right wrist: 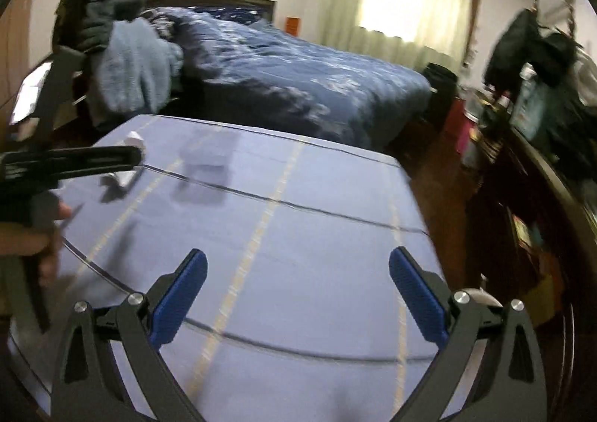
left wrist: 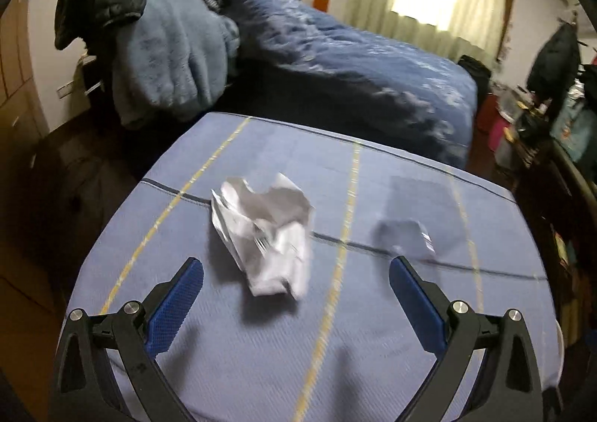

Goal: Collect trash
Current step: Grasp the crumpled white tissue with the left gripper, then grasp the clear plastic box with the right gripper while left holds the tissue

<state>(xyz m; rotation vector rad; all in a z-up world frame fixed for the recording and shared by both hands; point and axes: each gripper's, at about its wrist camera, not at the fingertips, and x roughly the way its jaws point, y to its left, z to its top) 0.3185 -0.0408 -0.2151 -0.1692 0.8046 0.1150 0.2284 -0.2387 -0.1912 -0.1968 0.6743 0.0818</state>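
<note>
Crumpled paper (left wrist: 263, 231) before wide-spread left gripper (left wrist: 296, 269)

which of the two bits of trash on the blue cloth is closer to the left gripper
The crumpled white paper, lying just ahead of the open left gripper. The clear plastic wrapper lies farther right, beyond the right fingertip.

No legible text anywhere.
</note>
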